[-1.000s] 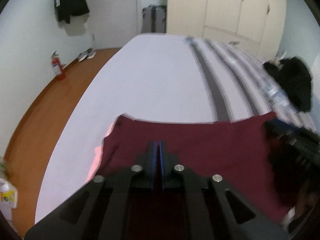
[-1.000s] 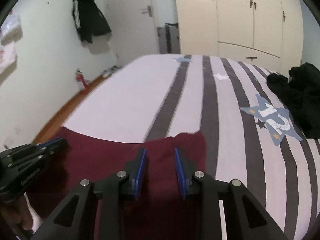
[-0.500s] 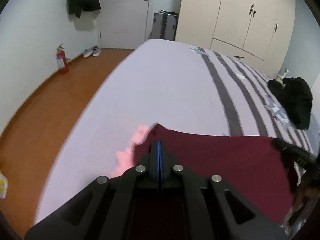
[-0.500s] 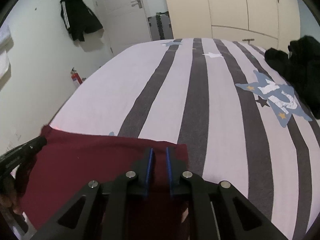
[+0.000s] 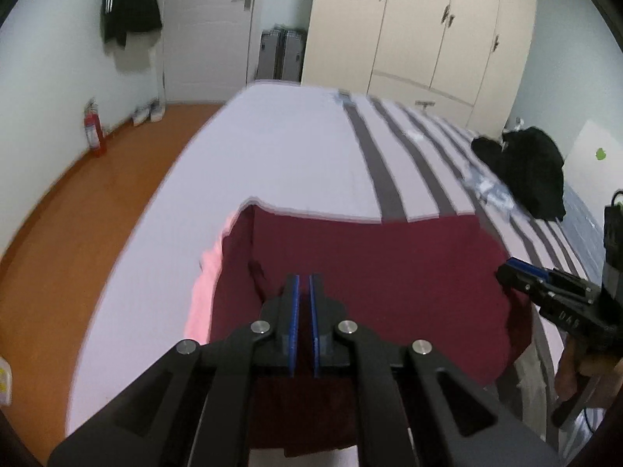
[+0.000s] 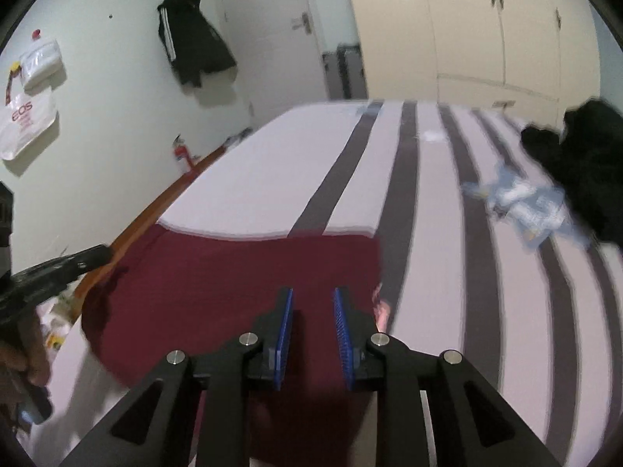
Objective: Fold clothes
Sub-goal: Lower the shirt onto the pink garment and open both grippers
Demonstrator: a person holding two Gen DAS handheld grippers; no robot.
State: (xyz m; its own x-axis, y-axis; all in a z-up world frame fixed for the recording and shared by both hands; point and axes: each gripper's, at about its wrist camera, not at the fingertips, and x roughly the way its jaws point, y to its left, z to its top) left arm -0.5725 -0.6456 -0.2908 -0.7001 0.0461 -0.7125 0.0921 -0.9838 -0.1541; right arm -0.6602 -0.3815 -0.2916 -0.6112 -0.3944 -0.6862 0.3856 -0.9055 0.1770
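Two hand-held grippers hang over the near edge of a bed. The left hand-held gripper has its blue pads parted by a narrow gap with maroon cloth showing through it; whether they pinch the fabric I cannot tell. The right hand-held gripper stands with its jaws clearly apart, holding nothing, above the right part of the same cloth.

That cloth, a maroon garment, lies spread flat across the near end of the bed, its far edge straight, its right edge on a grey stripe. A pale pink layer shows along its left side, and the fabric there is turned up in a small wrinkle.

Beyond it the bed cover runs white on the left and grey-striped on the right, with a blue star print, blurred. A heap of black clothes sits well apart at the far right side.

Farther off, a red extinguisher stands on the wood floor by the wall, shoes near it. A black jacket hangs beside the door, and cream wardrobes fill the far wall.
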